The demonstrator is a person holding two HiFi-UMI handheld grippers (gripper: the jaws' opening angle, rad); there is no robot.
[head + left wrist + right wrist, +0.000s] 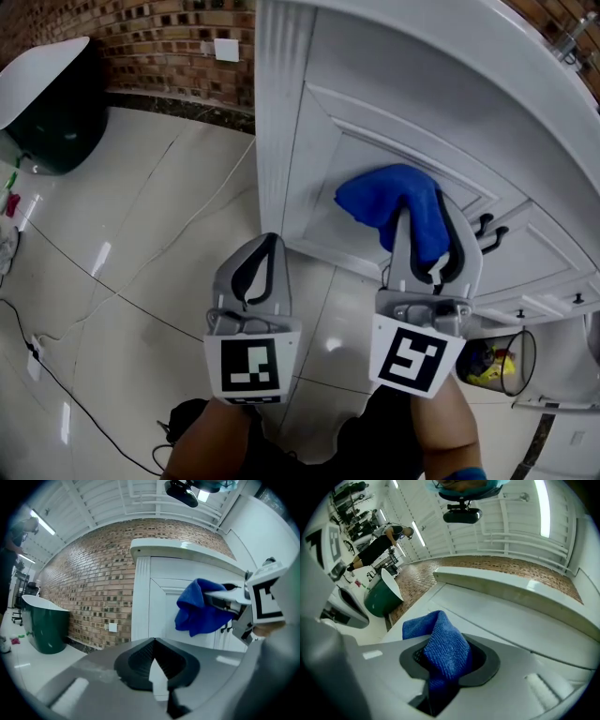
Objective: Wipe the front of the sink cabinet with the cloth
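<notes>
Against the door panel of the cabinet (375, 94), the right gripper (425, 227) is clamped on the blue cloth (384, 199), which seems to press the panel; the left gripper (270, 247) hangs near its left corner, jaws together

No words, numbers or brand names can be read anywhere. The only printed marks are black-and-white square patterns — one on the left gripper (267, 242), one on the right gripper (424, 211) — and they spell nothing.
</notes>
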